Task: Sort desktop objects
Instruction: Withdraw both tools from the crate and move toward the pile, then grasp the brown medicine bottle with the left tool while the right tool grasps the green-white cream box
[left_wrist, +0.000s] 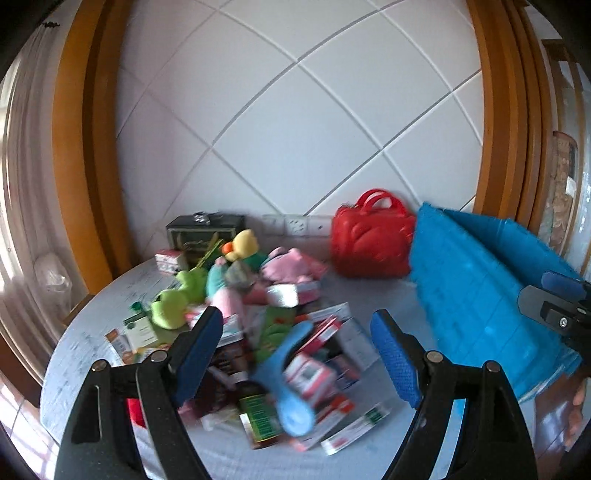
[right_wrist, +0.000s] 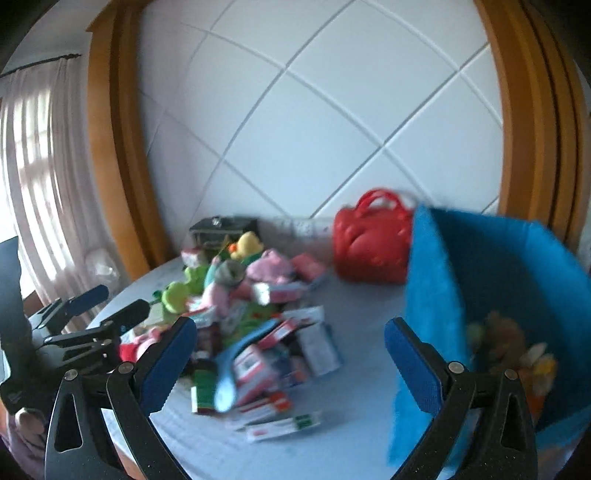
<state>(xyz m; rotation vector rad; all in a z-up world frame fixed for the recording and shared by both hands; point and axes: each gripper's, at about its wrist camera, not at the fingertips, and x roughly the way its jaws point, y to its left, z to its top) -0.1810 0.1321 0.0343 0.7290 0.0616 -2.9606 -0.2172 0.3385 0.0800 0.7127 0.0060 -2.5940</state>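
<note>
Heaped across the round table (left_wrist: 92, 332): a pile of boxes (left_wrist: 317, 373) and plush toys (left_wrist: 221, 280), blocking its left and middle. Bare cloth open between that pile and the blue bin (left_wrist: 476, 295) at right, running back to the red handbag (left_wrist: 369, 240) against the tiled wall (left_wrist: 295, 110). More open cloth along the near edge. Inside the bin, soft toys (right_wrist: 509, 343) low down, room above them.

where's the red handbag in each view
Left wrist: red handbag sits right of centre, against the wall, just left of the blue bin.
Right wrist: red handbag right of centre, beside the bin's left wall.
Shared landmark: yellow duck plush.
</note>
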